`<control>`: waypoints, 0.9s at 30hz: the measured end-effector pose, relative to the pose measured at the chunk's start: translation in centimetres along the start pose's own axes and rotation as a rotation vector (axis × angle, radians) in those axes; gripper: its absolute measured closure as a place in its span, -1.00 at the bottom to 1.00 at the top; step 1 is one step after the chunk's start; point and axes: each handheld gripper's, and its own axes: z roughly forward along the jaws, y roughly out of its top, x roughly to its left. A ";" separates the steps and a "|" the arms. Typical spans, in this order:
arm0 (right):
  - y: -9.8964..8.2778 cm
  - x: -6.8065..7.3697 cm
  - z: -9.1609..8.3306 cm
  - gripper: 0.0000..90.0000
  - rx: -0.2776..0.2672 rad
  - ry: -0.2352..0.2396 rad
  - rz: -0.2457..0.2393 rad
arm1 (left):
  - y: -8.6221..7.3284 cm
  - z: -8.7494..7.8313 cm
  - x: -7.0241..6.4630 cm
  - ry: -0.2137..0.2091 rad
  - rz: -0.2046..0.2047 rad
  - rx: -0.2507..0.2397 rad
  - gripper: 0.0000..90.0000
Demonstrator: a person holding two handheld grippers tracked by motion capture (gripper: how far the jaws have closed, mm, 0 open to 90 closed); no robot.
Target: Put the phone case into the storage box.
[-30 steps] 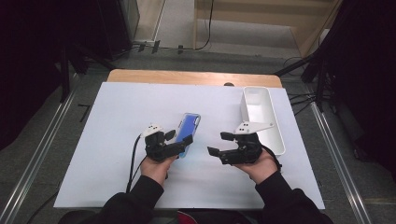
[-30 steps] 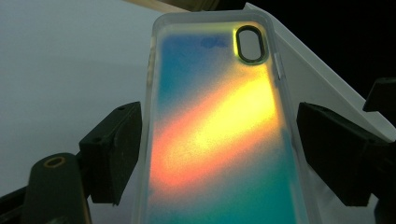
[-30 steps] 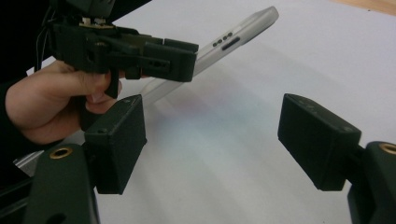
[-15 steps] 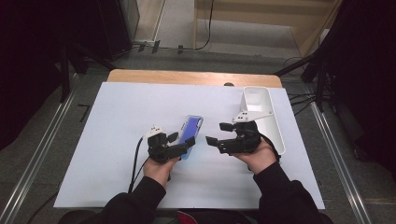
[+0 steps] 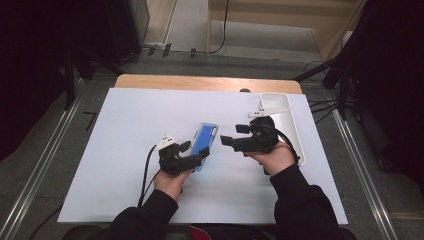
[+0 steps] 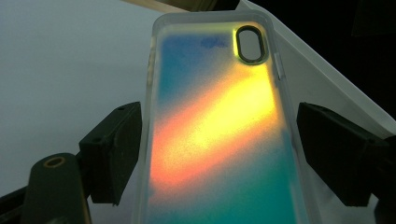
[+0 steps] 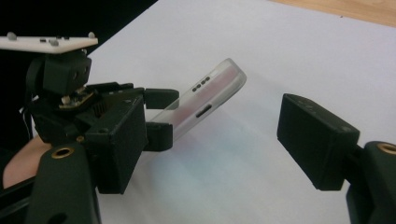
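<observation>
Phone case of clear soft plastic with a blue-orange iridescent back (image 5: 205, 142) sits near the middle of the white surface (image 5: 125, 130), its near end raised, gripped across its width by the left claw (image 5: 192, 161). At three o'clock from it the right claw (image 5: 231, 136) hangs empty, jaws wide apart, pointing at the case. A long white plastic tray (image 5: 292, 127) lies farther right. Risk, as I judge it: the flexible case could bow or slip out if the right claw pushes its free end.
</observation>
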 end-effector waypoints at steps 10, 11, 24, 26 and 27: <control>1.5 -0.8 0.1 -0.45 0.011 0.031 0.104 | -0.1 0.0 -0.2 -0.004 -0.001 0.002 -0.63; 1.6 -0.9 0.2 -0.45 0.012 0.028 0.110 | -0.2 0.1 -0.3 -0.006 -0.001 0.001 -0.63; 2.1 -1.8 2.1 -0.44 0.053 0.017 0.131 | -0.3 0.1 -0.5 -0.014 0.010 -0.008 -0.63; 2.2 -2.0 2.3 -0.43 0.058 0.022 0.137 | -0.4 0.2 -0.5 -0.016 0.008 -0.012 -0.63; 2.3 -2.0 2.5 -0.42 0.060 0.026 0.141 | -0.4 0.2 -0.5 -0.018 0.007 -0.012 -0.63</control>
